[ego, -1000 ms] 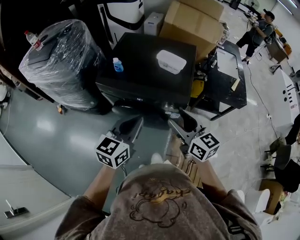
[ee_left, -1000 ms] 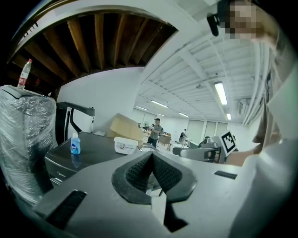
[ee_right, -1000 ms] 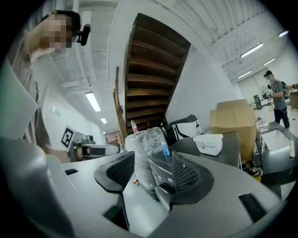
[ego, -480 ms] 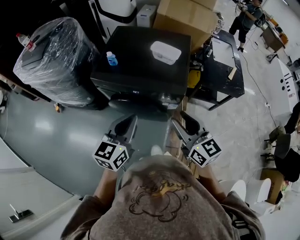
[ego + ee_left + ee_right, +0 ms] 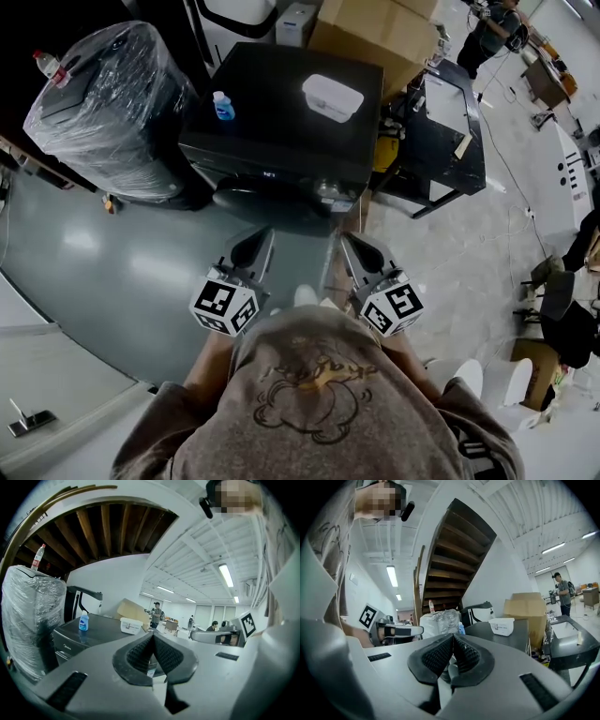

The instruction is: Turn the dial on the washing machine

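Washing machine ahead, probably untouched; left gripper, right gripper closed.

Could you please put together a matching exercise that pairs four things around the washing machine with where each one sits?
Things:
1. blue bottle
2. white tub
3. plastic-wrapped bundle
4. cardboard box

Places, as seen in the head view:
A. behind the washing machine, past its far edge
B. on the machine's top, toward the right
C. on the floor, left of the machine
D. on the machine's top, near its far left corner

Pairs: 1-D, 2-B, 3-C, 4-A
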